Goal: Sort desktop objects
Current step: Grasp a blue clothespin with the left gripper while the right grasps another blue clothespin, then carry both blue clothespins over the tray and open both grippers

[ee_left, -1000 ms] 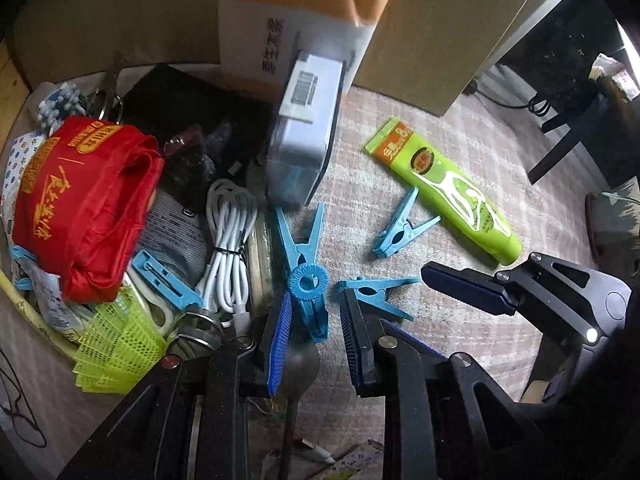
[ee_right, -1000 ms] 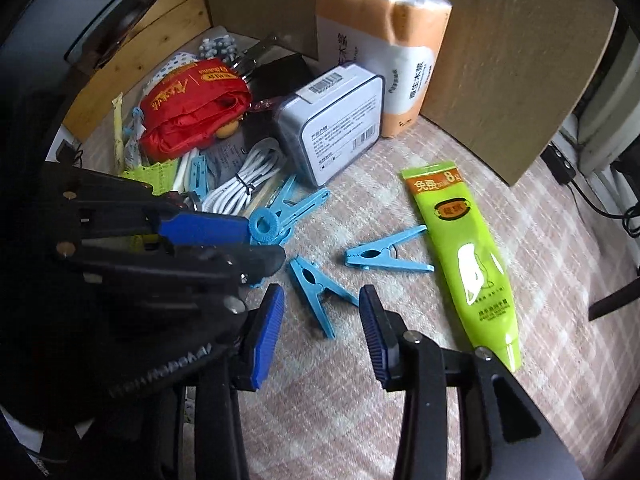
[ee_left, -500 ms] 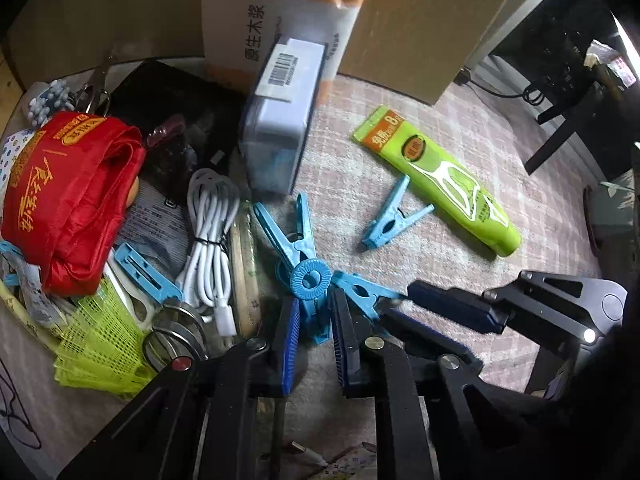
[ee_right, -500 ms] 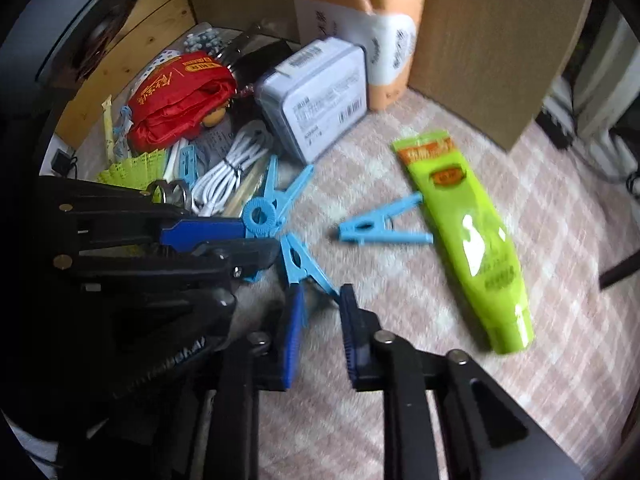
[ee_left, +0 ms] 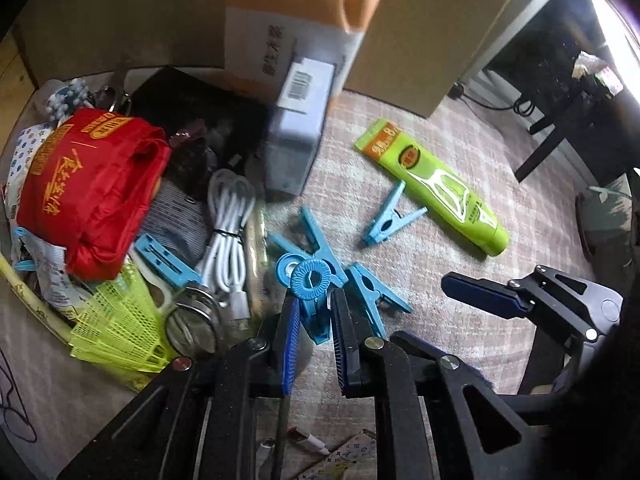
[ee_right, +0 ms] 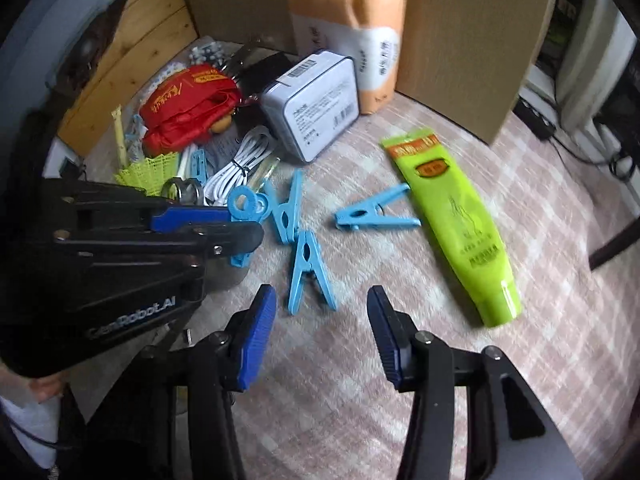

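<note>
Since half a second ago the right claw [ee_right: 320, 322] has let go of the near blue clothespin [ee_right: 307, 272]: its jaws were pinched on the peg's tail then, now they are opening wide with nothing between them, and the peg lies flat on the desk [ee_right: 540, 320] just beyond the pads. Left claw [ee_left: 313, 330] hasn't moved; it's clamped on the tail of the ring-ended blue clip [ee_left: 311, 282], whose head lifts off the cloth in the left wrist view.

Layout, big to small: tissue pack [ee_right: 352, 36] and cardboard far, metal tin [ee_right: 316, 104] in front of it, red bag [ee_right: 188, 108] in the clutter pile far left, green tube [ee_right: 452, 216] right, white cable [ee_right: 240, 164] beside the tin. Two more loose pegs: middle blue clothespin [ee_right: 286, 210] touching the ring clip, right blue clothespin [ee_right: 372, 214] just beside the tube.

My read: step in hand is gathering the clips, one per claw.

To do it well:
- Right: re-centre over the near peg before closing; grab across the body near the spring, not the tapered tail, which looks likely to squirt out.
- Come straight down; the middle peg's tip sits close and could get nudged.
- Left: lift the ring clip clear first, since the claws crowd each other here.
- Destination not visible, so can't say where they go.
</note>
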A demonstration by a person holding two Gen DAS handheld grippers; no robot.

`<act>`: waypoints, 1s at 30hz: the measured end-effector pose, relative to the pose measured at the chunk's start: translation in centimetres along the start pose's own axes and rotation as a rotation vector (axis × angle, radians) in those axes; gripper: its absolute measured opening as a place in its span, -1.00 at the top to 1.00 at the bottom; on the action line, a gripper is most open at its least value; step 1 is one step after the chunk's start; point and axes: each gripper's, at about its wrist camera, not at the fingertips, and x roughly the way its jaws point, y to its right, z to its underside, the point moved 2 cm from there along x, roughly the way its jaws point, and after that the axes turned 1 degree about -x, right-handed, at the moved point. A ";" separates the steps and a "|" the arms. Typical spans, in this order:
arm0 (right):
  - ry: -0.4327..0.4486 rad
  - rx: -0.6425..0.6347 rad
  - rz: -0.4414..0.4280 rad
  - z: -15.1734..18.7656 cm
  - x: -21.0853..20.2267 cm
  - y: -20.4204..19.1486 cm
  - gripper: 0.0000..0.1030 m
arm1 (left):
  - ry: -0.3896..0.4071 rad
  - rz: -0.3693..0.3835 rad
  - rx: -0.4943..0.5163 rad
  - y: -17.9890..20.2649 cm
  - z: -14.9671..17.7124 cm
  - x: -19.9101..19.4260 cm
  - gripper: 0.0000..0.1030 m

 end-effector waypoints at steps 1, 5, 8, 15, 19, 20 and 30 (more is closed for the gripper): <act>-0.009 -0.005 -0.001 -0.2 0.4 -0.2 0.09 | 0.001 -0.003 0.001 -0.2 -0.1 0.0 0.72; -0.038 -0.019 0.045 -0.4 2.3 -0.6 0.15 | -0.003 -0.006 -0.001 0.1 0.4 0.2 0.72; -0.037 0.021 0.040 -0.4 2.1 -0.1 0.44 | -0.004 0.000 -0.002 0.8 0.4 0.8 0.72; 0.008 0.125 0.018 1.6 -1.1 1.8 0.45 | 0.005 0.028 0.028 1.9 1.6 -0.6 0.72; 0.050 0.189 0.005 4.0 -4.6 2.9 0.45 | 0.015 0.053 0.075 4.2 2.8 -1.6 0.72; 0.063 0.213 0.013 5.0 -5.9 3.4 0.45 | 0.016 0.055 0.092 4.8 3.2 -1.9 0.72; 0.140 0.459 0.059 17.8 -15.5 8.0 0.45 | 0.009 0.187 0.314 14.4 9.6 -5.1 0.72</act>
